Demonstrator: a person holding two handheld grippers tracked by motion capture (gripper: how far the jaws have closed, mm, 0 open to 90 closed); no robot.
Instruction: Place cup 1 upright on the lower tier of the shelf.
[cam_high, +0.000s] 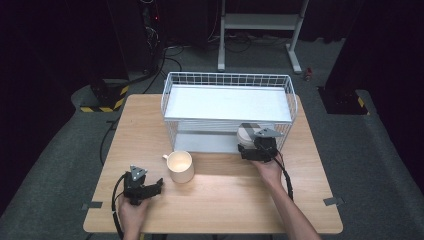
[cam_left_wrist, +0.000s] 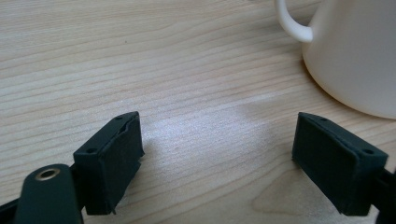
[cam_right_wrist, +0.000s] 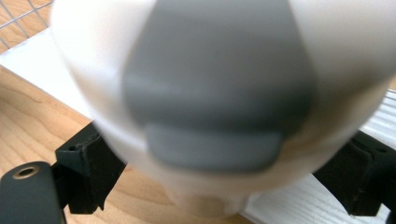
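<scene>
A round white thing with a grey strap across it (cam_high: 245, 134) leans at the front of the wire rack's lower shelf (cam_high: 200, 142). In the right gripper view the white thing (cam_right_wrist: 93, 56) is blurred and very close, between the black pads (cam_right_wrist: 88, 172). My right gripper (cam_high: 248, 146) stands open around it, jaws wide, and the blur hides any contact. A cream mug (cam_high: 180, 166) stands on the wooden table, its handle to the left. My left gripper (cam_high: 159, 186) rests low on the table just left of the mug (cam_left_wrist: 355, 56), open, with nothing between its fingers (cam_left_wrist: 112, 163).
The white wire rack (cam_high: 227, 76) has two shelves and stands at the table's far middle. The wooden table (cam_high: 225, 200) has bare surface in front of it. Cables, a metal stand and yellow-black floor markings lie beyond the table.
</scene>
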